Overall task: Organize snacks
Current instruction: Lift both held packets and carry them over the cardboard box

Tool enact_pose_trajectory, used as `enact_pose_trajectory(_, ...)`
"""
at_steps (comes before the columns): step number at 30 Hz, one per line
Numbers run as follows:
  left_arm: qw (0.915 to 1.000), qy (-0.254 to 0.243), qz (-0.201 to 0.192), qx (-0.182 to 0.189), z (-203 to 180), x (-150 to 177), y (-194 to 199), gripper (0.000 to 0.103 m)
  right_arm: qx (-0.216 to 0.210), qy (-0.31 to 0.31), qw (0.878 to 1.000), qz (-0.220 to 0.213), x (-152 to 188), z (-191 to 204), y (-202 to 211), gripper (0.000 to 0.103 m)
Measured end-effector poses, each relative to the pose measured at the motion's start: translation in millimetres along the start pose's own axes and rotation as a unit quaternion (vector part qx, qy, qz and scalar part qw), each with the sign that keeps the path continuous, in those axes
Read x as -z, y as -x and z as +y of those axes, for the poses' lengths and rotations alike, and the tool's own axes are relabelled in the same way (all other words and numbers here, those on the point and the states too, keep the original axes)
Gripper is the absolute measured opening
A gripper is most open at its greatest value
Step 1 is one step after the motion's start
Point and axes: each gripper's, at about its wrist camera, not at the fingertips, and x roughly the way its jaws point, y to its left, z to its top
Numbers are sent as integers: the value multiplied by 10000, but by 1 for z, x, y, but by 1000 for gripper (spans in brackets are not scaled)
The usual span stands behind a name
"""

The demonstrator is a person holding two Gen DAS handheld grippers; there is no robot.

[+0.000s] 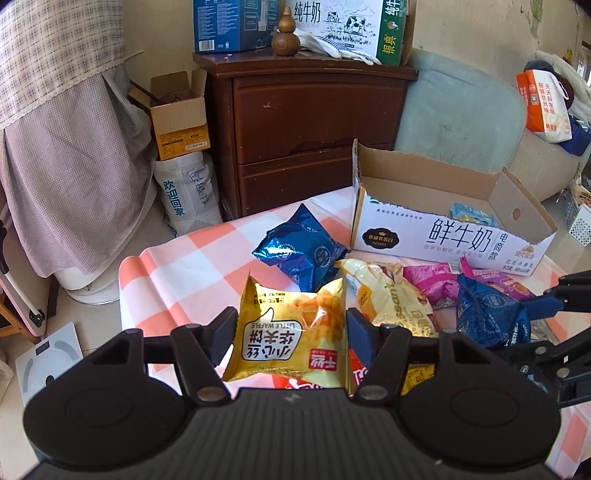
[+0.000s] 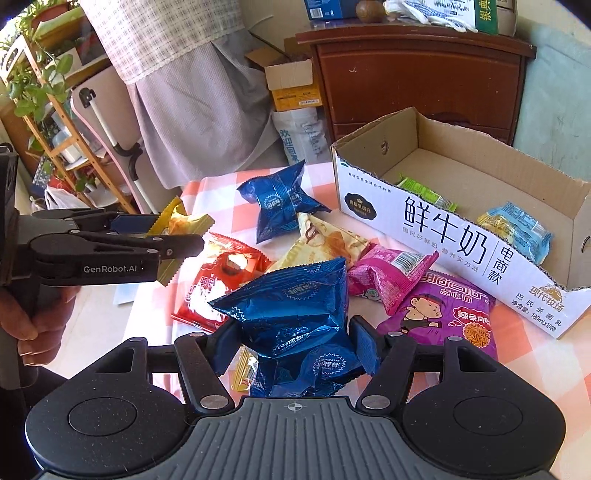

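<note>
My left gripper [image 1: 291,325] is shut on a yellow Little Waffle packet [image 1: 291,332] and holds it above the checked tablecloth [image 1: 177,273]; it also shows in the right wrist view [image 2: 184,236]. My right gripper [image 2: 295,343] is shut on a blue foil snack packet [image 2: 295,314], seen in the left wrist view [image 1: 487,317]. An open white milk carton box [image 2: 461,240] stands behind on the right, with a light blue packet [image 2: 517,229] and a green packet [image 2: 424,192] inside. Another blue packet [image 2: 280,203], a cream packet [image 2: 325,240], a red packet [image 2: 218,284], a pink packet [image 2: 391,273] and a purple packet [image 2: 450,317] lie on the cloth.
A dark wooden nightstand [image 1: 306,122] stands behind the table, with boxes [image 1: 347,26] and a wooden gourd [image 1: 284,37] on top. A small cardboard box [image 1: 177,114] sits on a white sack [image 1: 188,192] to its left. A plant shelf [image 2: 44,110] is at far left.
</note>
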Motion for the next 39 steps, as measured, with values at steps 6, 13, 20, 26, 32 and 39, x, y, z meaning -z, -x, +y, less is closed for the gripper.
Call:
enact_pose_trajectory(6, 9998, -5, -190, 14, -12, -12, 7, 63, 45, -47, 9997, -234, -8, -3, 11, 64)
enact_pose_trajectory(13, 9992, 22, -383, 109, -30, -32, 9, 63, 201, -233, 9974, -647, -22, -16, 31, 53)
enact_pose_trajectory(20, 9986, 107, -432, 301, -49, -47, 3, 63, 279, -521, 9970, -500, -26, -34, 21, 54)
enact_pose_trajectory(26, 9986, 22, -437, 285, -54, -45, 4, 63, 265, -351, 9990, 44, -9, -35, 8, 76)
enact_pose_trajectory(32, 9991, -15, -365, 236, -46, -40, 3, 63, 119, 268, 9980, 559, 22, -17, 2, 77)
enact_pose_trajectory(39, 9993, -4, -304, 209, -46, -37, 2, 63, 230, 386, 9942, 975, 42, -2, -11, 87)
